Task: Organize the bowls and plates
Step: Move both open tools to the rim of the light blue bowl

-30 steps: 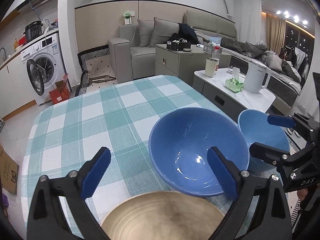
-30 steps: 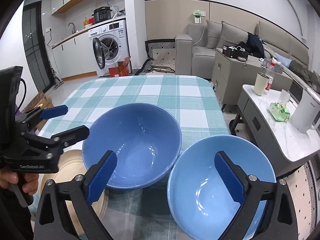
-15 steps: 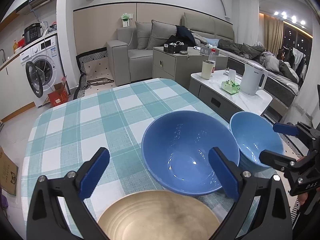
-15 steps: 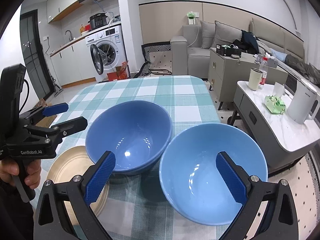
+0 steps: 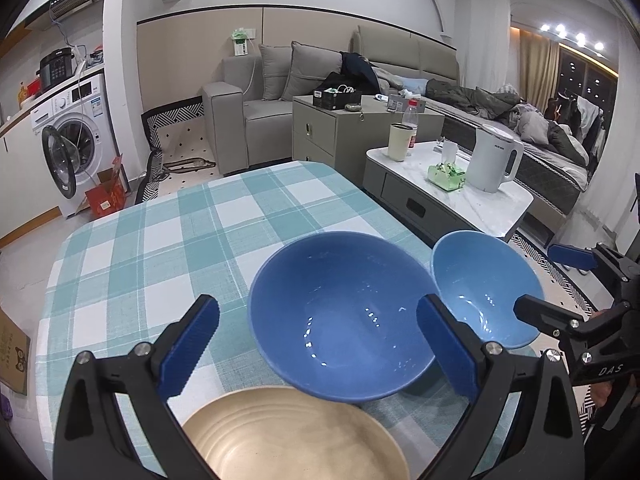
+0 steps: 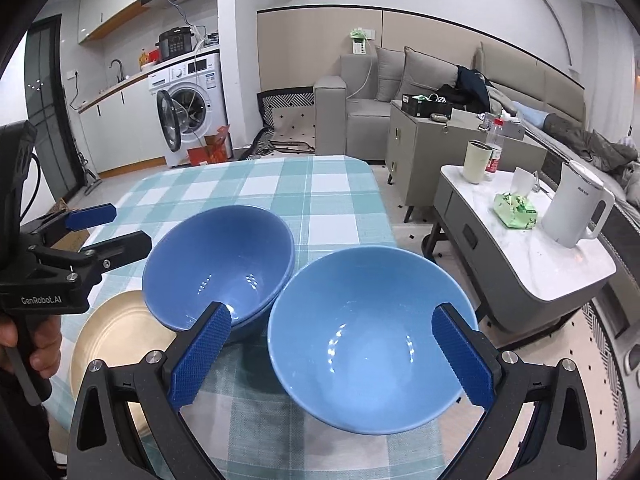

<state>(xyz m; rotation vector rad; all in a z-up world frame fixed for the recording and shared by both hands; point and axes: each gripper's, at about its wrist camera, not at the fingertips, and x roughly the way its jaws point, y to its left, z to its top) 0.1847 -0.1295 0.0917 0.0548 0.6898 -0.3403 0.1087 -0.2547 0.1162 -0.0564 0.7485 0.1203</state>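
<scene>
A: Left gripper (image 5: pixel 318 346), own view: fingers (image 5: pixel 190 346) spread wide, nothing between the pads, no contact. Right?

B: Right gripper (image 6: pixel 332 354), own view: fingers (image 6: pixel 200 354) also spread wide, nothing clamped. The light blue bowl (image 6: pixel 372 336) fills the lower centre of the frame behind the gap; whether either pad touches its rim, cannot tell.

A: Nearest item in the left view: tan plate (image 5: pixel 292 436), bottom centre, under the open fingers, on the checked worktop (image 5: pixel 160 248).

B: Same plate sits lower left in the right view, partly behind the left finger.

A: Next out: dark blue bowl (image 5: pixel 340 312), centre of frame, upright on the worktop. Its near rim overlaps the plate's far edge in the picture; contact, cannot tell.

B: Light blue bowl is right of it in the left view, rims just beside each other, upright, at the worktop's right edge.

A: Right gripper shows at the right edge of the left view, fingers apart, beside the light blue bowl.

B: Far field: white kettle (image 6: pixel 576 210) on the side table, right; washing machine (image 6: pixel 188 104) with door open, upper left.
</scene>
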